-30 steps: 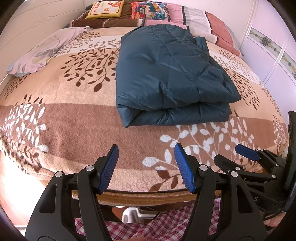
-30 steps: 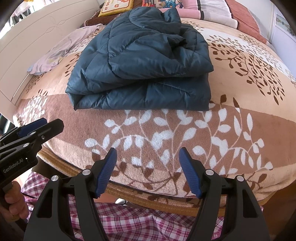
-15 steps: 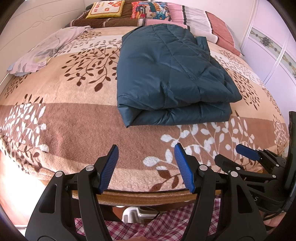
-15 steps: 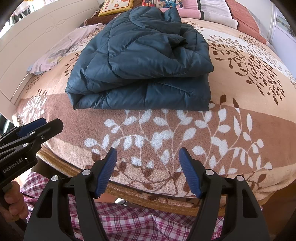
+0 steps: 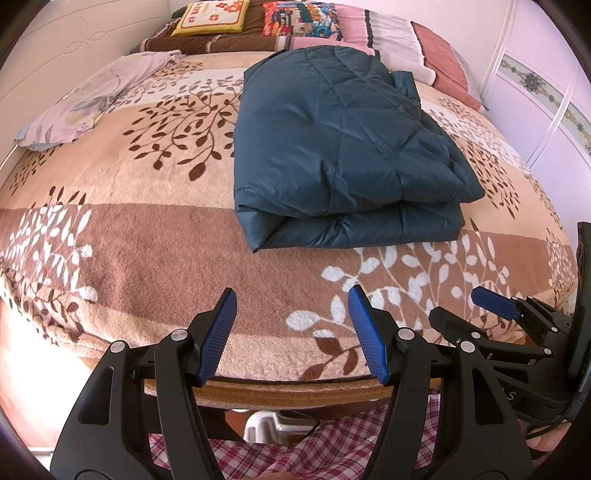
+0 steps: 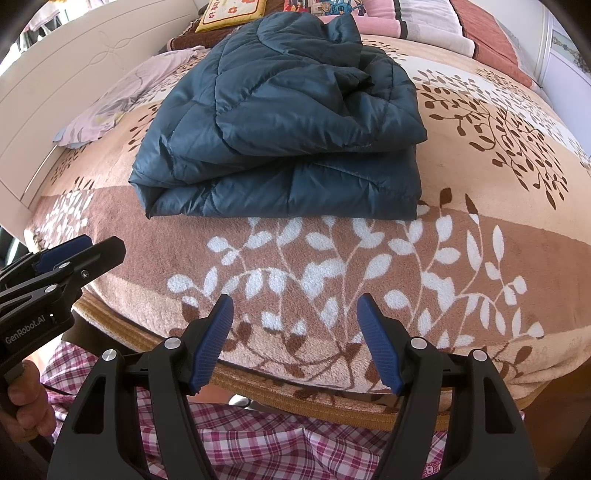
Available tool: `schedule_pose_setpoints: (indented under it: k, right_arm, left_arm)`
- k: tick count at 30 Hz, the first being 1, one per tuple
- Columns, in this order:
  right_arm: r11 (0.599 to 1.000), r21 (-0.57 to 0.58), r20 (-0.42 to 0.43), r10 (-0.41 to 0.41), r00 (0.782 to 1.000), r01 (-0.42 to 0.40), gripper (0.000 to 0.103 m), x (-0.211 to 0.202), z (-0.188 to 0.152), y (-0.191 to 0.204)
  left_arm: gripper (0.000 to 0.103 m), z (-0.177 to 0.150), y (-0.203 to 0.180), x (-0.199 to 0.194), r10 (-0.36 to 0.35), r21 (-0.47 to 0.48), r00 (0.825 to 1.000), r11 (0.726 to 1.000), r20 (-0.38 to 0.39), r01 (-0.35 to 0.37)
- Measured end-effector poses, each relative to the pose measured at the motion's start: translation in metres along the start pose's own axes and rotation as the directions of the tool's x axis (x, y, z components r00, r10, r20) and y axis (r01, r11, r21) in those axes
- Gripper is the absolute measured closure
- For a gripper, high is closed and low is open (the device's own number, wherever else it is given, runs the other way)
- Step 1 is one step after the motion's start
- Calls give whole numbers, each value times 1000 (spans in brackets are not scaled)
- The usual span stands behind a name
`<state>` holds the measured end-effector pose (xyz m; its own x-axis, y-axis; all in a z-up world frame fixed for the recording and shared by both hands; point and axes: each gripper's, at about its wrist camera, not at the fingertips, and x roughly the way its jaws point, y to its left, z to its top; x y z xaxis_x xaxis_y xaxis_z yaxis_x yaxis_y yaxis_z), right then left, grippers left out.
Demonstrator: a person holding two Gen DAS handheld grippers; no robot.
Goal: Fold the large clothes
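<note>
A dark teal quilted jacket (image 5: 332, 147) lies folded in a thick stack in the middle of the bed; it also shows in the right wrist view (image 6: 280, 122). My left gripper (image 5: 291, 299) is open and empty, held back over the bed's near edge, well short of the jacket. My right gripper (image 6: 295, 306) is open and empty, also over the near edge. Each gripper shows in the other's view, the right gripper (image 5: 491, 302) at lower right and the left gripper (image 6: 70, 251) at lower left.
The bed carries a brown and beige leaf-patterned blanket (image 5: 140, 251). A pale lilac garment (image 5: 92, 96) lies at the far left. Pillows (image 5: 303, 22) line the far end. A white headboard panel (image 6: 55, 110) runs along the left, a white wardrobe (image 5: 546, 92) on the right.
</note>
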<state>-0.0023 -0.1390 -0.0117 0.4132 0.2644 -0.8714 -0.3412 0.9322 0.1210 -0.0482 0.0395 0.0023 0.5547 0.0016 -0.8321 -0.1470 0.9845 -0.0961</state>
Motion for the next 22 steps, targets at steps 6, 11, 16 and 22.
schedule_pose_setpoints:
  k: [6,11,16,22]
  right_arm:
    - [1000,0,-1,0,1000,0,34,0,0,0]
    - [1000,-3,-1,-1,1000,1,34,1,0,1]
    - [1000,-1,-1,-2,1000,2,34,1,-1,0]
    - [1000,-2,-2,-4,1000,4,34,1,-2,-1]
  left_arm:
    - [40,0,0,0,1,-1,1000,1000,-2,-1]
    - [40,0,0,0,1,-1,1000,1000,-1,-1]
    - [40,0,1,1,4,-2,1000,1000,-4,-4]
    - [40,-2,1,2,6,-6,1000,1000,-13,-6]
